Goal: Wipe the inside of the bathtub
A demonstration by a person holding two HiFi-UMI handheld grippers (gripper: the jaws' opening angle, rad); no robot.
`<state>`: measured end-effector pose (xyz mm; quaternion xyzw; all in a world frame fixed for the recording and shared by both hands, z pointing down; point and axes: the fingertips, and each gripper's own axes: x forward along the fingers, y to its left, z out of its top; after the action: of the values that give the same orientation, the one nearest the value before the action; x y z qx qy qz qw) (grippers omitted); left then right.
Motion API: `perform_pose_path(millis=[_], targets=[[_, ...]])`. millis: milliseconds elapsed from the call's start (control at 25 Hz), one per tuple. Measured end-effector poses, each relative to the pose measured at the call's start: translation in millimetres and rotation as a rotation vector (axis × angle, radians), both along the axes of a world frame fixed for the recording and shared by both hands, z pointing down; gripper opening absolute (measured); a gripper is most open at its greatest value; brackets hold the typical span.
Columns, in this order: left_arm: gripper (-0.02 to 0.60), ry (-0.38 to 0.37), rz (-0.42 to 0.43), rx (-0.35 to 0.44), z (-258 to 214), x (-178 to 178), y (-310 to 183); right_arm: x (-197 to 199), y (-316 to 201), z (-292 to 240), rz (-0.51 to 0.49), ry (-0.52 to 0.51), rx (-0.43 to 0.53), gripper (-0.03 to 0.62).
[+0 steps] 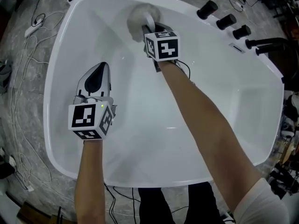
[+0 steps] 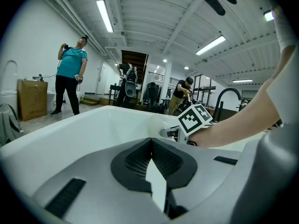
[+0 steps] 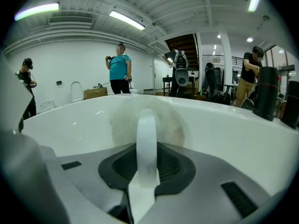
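Note:
The white bathtub (image 1: 74,55) fills the head view. My right gripper (image 1: 153,27) reaches to the tub's far inner wall and is shut on the white loop handle (image 3: 146,139) of a round fluffy grey-white wiping pad (image 1: 139,14). The pad (image 3: 122,120) lies pressed against the tub wall just past the jaws. My left gripper (image 1: 99,70) hovers over the tub's left side, shut with nothing between its jaws (image 2: 150,146). In the left gripper view the right gripper's marker cube (image 2: 194,118) shows ahead to the right.
Three black tap knobs (image 1: 226,21) and a black faucet (image 1: 268,43) stand on the tub's far right rim. Cables (image 1: 25,78) trail over the grey floor to the left. People (image 3: 119,71) stand in the room beyond the tub.

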<state>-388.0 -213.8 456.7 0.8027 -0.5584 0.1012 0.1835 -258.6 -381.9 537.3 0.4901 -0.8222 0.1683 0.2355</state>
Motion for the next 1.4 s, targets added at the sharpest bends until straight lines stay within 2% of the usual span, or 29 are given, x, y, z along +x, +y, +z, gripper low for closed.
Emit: perform_pose_path(millis=[360,840,1080,1400], targets=[[0.011,-0.017,0.043,0.007,-8.6,63.7,3.1,69.3,13.6,-6.3,0.040,-0.001,0.017,0.094],[0.011,-0.012,0.137,0.013,-18.5,168.1,-3.0,186.3,36.0,-7.0,0.086,0.004,-0.009,0.094],[0.011,-0.021,0.179,0.012,-16.7,221.6,1.7,254.6,48.0,-12.4,0.149,0.002,-0.004,0.094],[0.011,-0.019,0.278,0.012,-16.0,301.3,3.4,335.7,65.0,-20.2,0.231,-0.012,0.003,0.094]])
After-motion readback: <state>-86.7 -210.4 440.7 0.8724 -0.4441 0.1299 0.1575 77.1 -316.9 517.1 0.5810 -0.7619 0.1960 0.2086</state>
